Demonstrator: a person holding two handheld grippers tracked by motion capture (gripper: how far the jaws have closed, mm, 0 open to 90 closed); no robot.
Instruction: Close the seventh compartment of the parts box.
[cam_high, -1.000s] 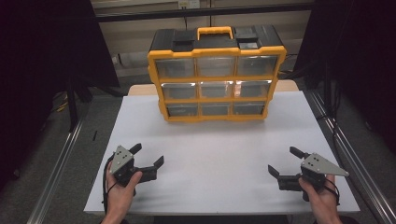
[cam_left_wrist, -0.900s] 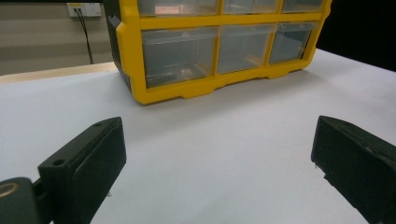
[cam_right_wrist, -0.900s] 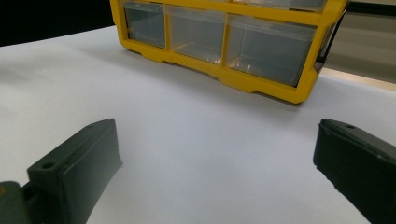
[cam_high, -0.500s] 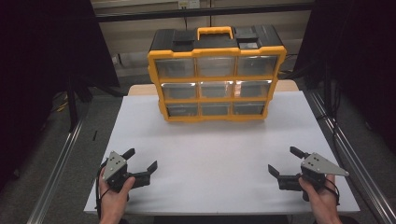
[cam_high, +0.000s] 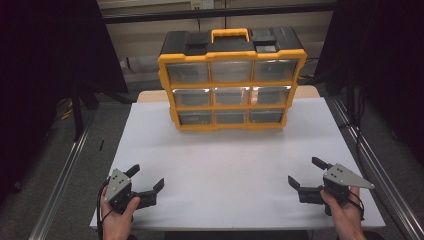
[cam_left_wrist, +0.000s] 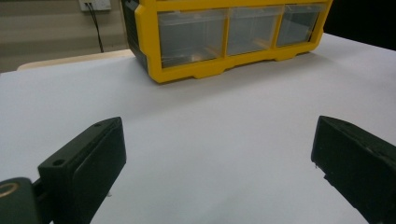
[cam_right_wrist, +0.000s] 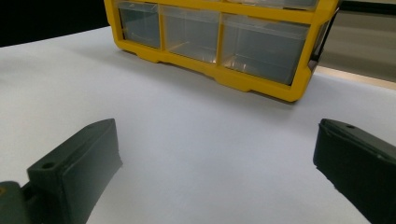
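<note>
A yellow and black drawer organizer with clear drawers stands upright at the far middle of the white table. Its bottom row of drawers shows in the left gripper view and the right gripper view. My left gripper rests near the table's front left corner, open, with nothing between its jaws. My right gripper sits near the front right, open and empty too. Both point toward the organizer, well short of it. In each gripper view the two black jaws stand wide apart over bare table.
A yellow carry handle tops the organizer. Metal rails run along the floor on the left and right of the table. Dark curtains hang on both sides. A wall socket sits behind the table.
My left gripper has drawn back toward the table's front edge and a little to the left. The right gripper has stayed put.
</note>
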